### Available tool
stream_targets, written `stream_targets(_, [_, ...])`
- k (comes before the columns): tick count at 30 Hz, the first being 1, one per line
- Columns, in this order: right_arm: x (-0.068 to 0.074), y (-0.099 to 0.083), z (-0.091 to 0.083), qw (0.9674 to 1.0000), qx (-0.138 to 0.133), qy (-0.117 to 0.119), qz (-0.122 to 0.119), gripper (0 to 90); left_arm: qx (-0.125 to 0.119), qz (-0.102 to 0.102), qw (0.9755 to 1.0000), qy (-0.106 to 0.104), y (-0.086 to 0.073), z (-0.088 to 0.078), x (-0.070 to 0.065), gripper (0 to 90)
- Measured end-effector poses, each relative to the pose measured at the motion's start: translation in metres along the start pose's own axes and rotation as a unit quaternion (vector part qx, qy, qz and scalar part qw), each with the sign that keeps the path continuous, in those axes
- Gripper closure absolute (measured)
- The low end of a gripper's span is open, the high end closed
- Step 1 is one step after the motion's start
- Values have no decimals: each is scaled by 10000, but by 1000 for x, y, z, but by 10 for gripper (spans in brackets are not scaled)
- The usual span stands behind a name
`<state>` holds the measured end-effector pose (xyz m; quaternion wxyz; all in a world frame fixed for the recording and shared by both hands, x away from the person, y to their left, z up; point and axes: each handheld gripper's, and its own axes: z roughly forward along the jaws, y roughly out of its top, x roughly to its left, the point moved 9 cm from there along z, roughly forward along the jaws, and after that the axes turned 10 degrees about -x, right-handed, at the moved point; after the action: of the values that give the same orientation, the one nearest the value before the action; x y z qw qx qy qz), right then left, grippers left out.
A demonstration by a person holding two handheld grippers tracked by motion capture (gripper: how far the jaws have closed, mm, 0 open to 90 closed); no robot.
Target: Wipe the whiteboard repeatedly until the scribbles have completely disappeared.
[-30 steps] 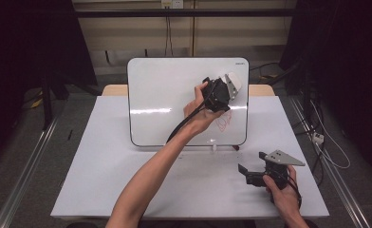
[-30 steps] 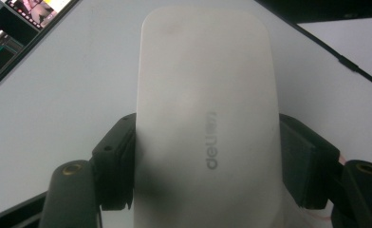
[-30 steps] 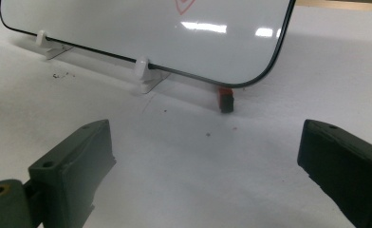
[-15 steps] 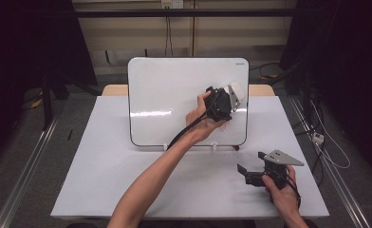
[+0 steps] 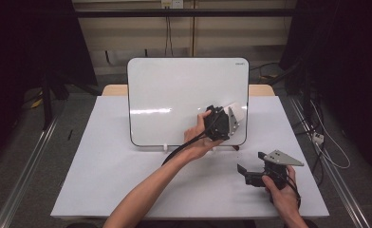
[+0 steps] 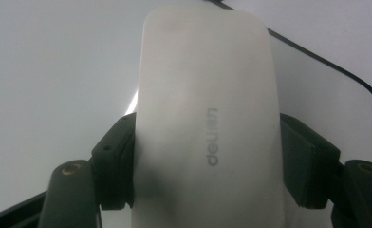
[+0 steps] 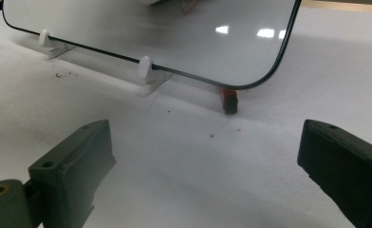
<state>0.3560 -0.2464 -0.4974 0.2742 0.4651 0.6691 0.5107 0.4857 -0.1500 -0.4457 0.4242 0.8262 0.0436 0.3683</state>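
**Eraser held against the lower right of the whiteboard**

The left gripper (image 5: 226, 124) has its jaws clamped on a white whiteboard eraser (image 6: 208, 118), one pad on each long side. The eraser's long axis runs straight out along the jaws, away from the hand, and its far end points at the whiteboard (image 5: 174, 90), close against the lower right part of the board face. From here I cannot tell whether it presses on the board or sits a hair off it. I'd judge the next stroke depends on keeping the eraser flat to that glossy face as it slides.

The right gripper (image 5: 248, 174) rests low on the table, to the right and well short of the board, jaws standing wide with nothing between them.

The board leans upright on small white clips (image 7: 146, 66) on a white tabletop (image 5: 94, 171). A small red-and-black piece (image 7: 229, 100) lies under its corner. Dark curtains and cables ring the table.
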Motion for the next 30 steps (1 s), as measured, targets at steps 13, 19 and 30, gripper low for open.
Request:
stream_targets(13, [-2, 0, 0, 10000, -20, -13, -3, 41, 106, -162, 9998, 44, 10, 3, 25, 306])
stream_targets(19, [-3, 0, -1, 10000, -18, -21, 25, 41, 120, -251, 9994, 204, 17, 5, 51, 307])
stream_targets(30, [-3, 0, -2, 10000, -23, -26, 8, 41, 107, -285, 9987, 419, 19, 4, 62, 308])
